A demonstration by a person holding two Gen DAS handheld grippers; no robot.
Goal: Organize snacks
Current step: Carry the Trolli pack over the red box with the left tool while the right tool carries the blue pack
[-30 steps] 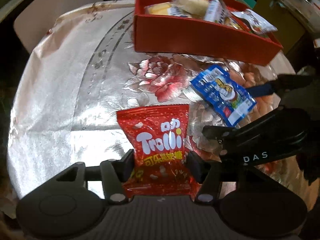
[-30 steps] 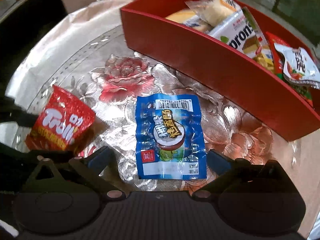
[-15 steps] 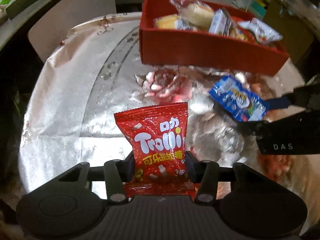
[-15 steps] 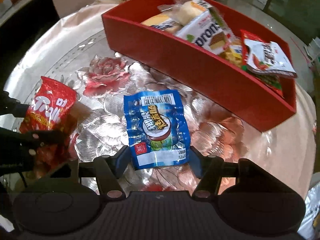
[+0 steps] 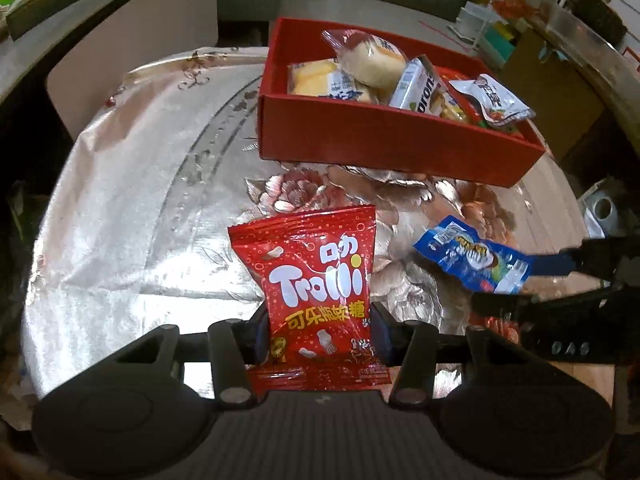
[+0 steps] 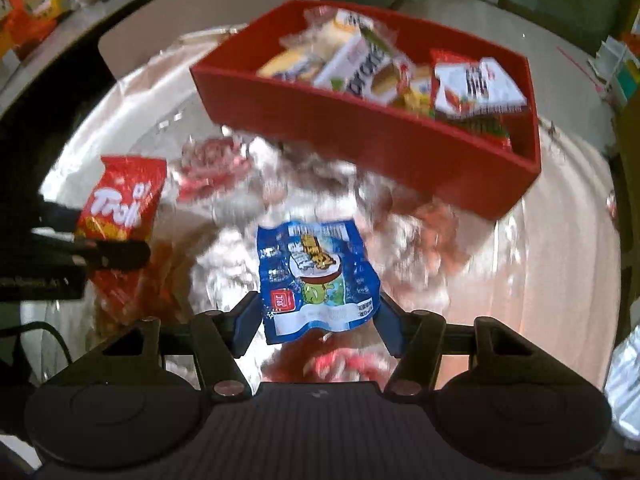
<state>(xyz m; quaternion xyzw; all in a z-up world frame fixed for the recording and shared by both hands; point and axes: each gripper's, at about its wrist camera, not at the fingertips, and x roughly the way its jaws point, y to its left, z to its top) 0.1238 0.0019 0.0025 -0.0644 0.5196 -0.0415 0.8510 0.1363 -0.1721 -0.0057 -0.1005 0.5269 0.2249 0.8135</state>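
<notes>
Pinching the red Trolli bag [image 5: 316,292], left hand-held gripper [image 5: 318,338]; right hand-held gripper [image 6: 318,320] clamps blue packet [image 6: 316,276]

Round table [image 5: 120,208] under shiny floral cloth; perhaps shelving [image 5: 496,28] behind.

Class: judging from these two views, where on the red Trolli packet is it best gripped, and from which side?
Grip the red Trolli packet across its lower half, pads on its two side edges, coming from above its bottom seam. It is flat and narrow there, as the left gripper shows.
</notes>
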